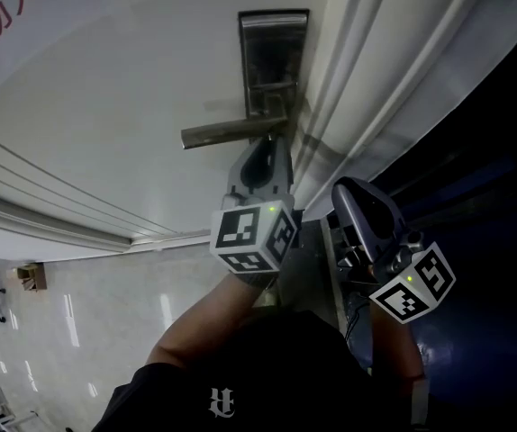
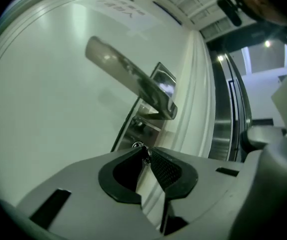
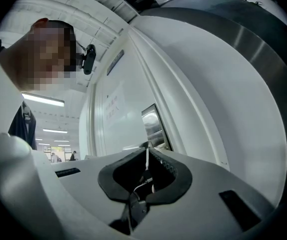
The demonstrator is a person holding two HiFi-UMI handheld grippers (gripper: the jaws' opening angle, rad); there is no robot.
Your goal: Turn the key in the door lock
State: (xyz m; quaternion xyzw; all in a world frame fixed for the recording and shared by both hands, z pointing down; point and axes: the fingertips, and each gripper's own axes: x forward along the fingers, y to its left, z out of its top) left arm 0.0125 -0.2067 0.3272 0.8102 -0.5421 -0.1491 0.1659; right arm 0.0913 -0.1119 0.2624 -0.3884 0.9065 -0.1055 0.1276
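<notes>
Head view shows one white door [image 1: 132, 79] carrying one steel lock plate [image 1: 272, 52] and one lever handle [image 1: 227, 133], with two grippers raised before it. The left gripper [image 1: 270, 145] points at the plate just under the handle. The right gripper [image 1: 342, 190] hangs beside it at the door frame [image 1: 349, 88], apart from the lock. From here the left gripper hides the key.

Left gripper view alone shows it: one small metal key [image 2: 143, 153] with its ring sits at the lock plate below the handle, and the jaw tips are clenched on it.

Right gripper view shows that gripper's jaws pressed together with nothing between them. It also shows the lock plate from the side, well ahead.
</notes>
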